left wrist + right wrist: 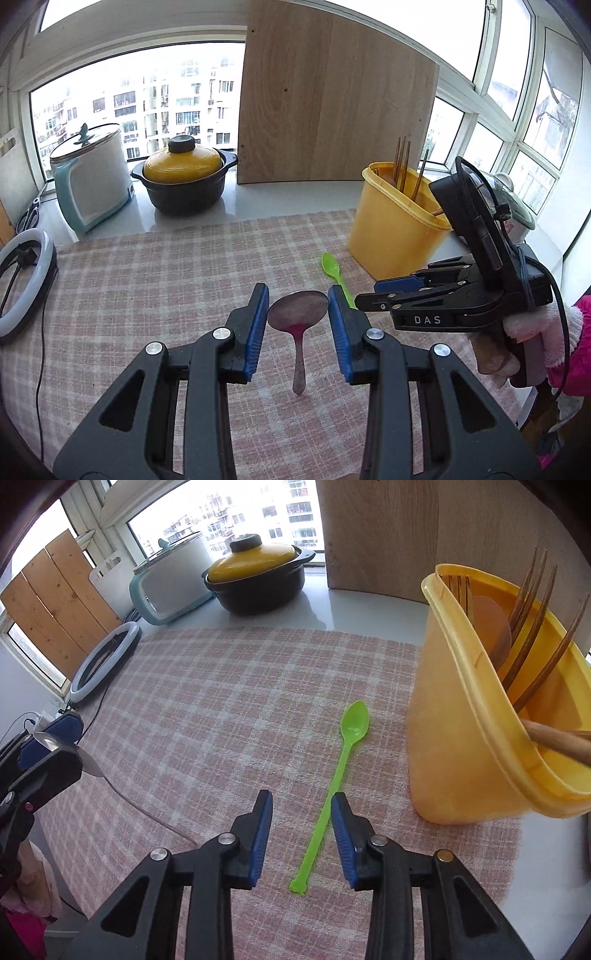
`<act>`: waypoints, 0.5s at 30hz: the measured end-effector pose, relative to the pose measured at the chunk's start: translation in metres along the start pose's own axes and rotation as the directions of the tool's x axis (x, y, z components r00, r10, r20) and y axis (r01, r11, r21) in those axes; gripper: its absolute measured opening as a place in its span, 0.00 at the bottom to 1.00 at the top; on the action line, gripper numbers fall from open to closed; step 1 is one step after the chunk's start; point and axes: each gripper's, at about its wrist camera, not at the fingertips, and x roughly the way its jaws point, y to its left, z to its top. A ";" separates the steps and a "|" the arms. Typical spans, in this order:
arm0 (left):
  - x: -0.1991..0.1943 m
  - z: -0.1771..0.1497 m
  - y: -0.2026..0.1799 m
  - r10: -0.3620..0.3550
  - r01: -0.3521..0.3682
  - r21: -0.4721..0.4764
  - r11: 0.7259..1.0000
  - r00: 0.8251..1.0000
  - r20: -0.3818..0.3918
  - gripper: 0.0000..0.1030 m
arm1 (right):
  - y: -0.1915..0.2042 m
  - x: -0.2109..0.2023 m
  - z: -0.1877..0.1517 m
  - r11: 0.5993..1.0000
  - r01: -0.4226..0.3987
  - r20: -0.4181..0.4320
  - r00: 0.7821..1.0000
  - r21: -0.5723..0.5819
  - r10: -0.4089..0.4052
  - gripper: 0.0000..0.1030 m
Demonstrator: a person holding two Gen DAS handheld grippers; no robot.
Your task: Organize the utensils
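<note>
1. The left gripper (297, 321) has its blue-padded jaws partly apart. The round-bowled metal spoon (298, 314) sits between them at the centre of the left wrist view. In the right wrist view, at the left edge, that spoon's bowl seems pinched between the pads and lifted off the pink checked cloth (221, 686), so I judge it held, though the contact itself is hard to see.

2. The right gripper (301, 834) is partly open and holds nothing. The thin lime-green plastic spoon (332, 782) lies flat on the cloth between its jaws, bowl toward the upper right, its handle close by the right pad but not pressed.

3. The tall yellow plastic utensil holder (476, 738) stands at the right of that view, just beside the green spoon. It already carries wooden chopsticks (535, 627) and other wooden utensils.

4. The green spoon looks very light and a little flexible. Its handle is narrow and lies low on soft cloth, so I would close across the mid-handle, squarely, or it may skate or twist.

5. The metal spoon looks stiff, heavier and smooth. A pinch on the curved bowl could slip; the neck gives a surer hold.
</note>
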 end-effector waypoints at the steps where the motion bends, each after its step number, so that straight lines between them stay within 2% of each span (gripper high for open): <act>1: -0.001 0.000 0.001 -0.001 0.001 -0.002 1.000 1.000 0.002 0.32 | 0.000 0.005 -0.002 1.000 0.004 -0.019 1.000 -0.002 -0.004 0.34; 4: -0.002 -0.001 0.004 -0.004 0.004 -0.006 1.000 1.000 0.003 0.32 | 0.003 0.022 -0.005 0.999 0.033 -0.063 0.997 -0.031 -0.035 0.31; 10: -0.004 -0.003 0.011 -0.005 0.005 -0.024 1.000 1.000 0.001 0.32 | 0.007 0.046 -0.003 0.993 0.098 -0.099 0.990 -0.070 -0.105 0.24; 13: -0.005 -0.004 0.013 0.000 0.000 -0.028 1.000 1.000 0.001 0.32 | 0.005 0.055 -0.001 0.992 0.103 -0.101 0.989 -0.070 -0.110 0.15; 14: -0.006 -0.004 0.014 0.002 -0.002 -0.029 1.000 1.000 0.003 0.32 | 0.005 0.056 0.000 0.992 0.100 -0.103 0.989 -0.076 -0.107 0.08; 15: -0.007 -0.004 0.014 0.005 -0.005 -0.029 1.000 1.000 0.003 0.32 | 0.006 0.057 0.001 0.992 0.095 -0.102 0.990 -0.083 -0.103 0.05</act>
